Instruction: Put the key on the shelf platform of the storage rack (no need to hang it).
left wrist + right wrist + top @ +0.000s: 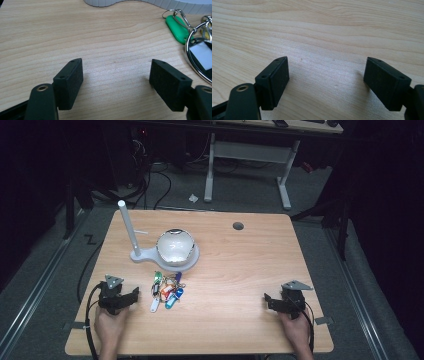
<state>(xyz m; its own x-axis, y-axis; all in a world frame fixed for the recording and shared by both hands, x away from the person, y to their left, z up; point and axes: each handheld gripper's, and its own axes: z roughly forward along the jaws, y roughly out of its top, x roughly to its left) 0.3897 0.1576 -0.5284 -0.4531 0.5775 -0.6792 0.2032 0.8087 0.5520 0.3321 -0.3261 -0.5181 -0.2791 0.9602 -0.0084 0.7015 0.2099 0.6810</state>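
Key tags (167, 291) fanned flat beside the left gripper (131, 298), long axes mostly toward the person, both grippers' jaws spread

A light wooden table (240, 270) fills the middle of the high view, with a round cable hole (238, 226) near its upper edge. Left of centre stands a white stand (150, 255) with an upright post and a glossy bowl-shaped dish. Just below it lies a bunch of coloured key tags (167, 291) on rings.
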